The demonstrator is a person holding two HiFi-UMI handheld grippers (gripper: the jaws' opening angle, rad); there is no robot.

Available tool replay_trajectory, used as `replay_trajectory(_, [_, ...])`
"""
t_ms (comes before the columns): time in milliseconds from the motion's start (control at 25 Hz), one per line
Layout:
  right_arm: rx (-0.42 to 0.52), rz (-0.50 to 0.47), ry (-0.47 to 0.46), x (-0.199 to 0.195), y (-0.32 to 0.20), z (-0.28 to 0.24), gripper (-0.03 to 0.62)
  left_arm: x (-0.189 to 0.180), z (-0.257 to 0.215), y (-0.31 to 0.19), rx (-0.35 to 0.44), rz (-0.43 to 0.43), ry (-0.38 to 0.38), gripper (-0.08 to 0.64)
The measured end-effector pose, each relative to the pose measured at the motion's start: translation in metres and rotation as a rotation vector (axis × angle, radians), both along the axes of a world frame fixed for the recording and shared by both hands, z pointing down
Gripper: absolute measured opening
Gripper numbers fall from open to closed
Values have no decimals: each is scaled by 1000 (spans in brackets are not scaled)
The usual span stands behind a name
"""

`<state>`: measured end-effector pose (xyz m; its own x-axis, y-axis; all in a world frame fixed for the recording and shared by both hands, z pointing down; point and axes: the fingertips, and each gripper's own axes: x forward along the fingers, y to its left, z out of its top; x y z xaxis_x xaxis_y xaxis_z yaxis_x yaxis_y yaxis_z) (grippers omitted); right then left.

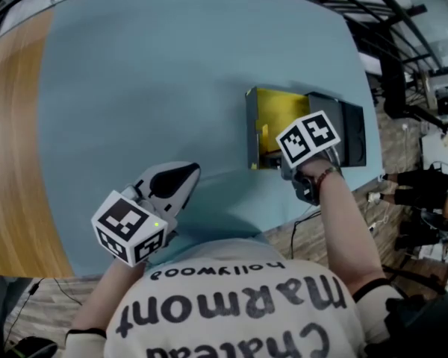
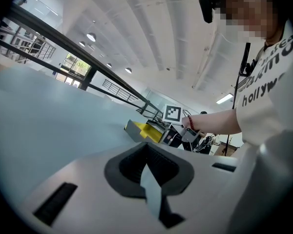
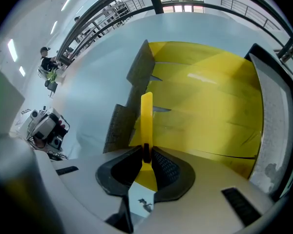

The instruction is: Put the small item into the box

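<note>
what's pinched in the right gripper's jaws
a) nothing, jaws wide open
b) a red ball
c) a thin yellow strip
c: the right gripper view shows the right gripper with its jaws shut on a thin yellow strip, seen edge-on, in front of the open grey box with a yellow inside.

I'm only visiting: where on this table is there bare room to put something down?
Bare: the wide blue tabletop left of and beyond the box, out to the wooden strip, and the stretch between the left gripper and the box. Crowded: the right edge, where the right gripper sits at the box, jaws shut on a yellow strip.
</note>
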<state>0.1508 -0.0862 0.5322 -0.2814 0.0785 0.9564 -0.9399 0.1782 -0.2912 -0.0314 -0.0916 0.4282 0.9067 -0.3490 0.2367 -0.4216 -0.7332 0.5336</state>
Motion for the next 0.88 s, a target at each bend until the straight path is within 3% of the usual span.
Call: replay_trajectory(880, [-122,111,-49,0,-1,0,78,-50,-9,-11,6,-100,33,2])
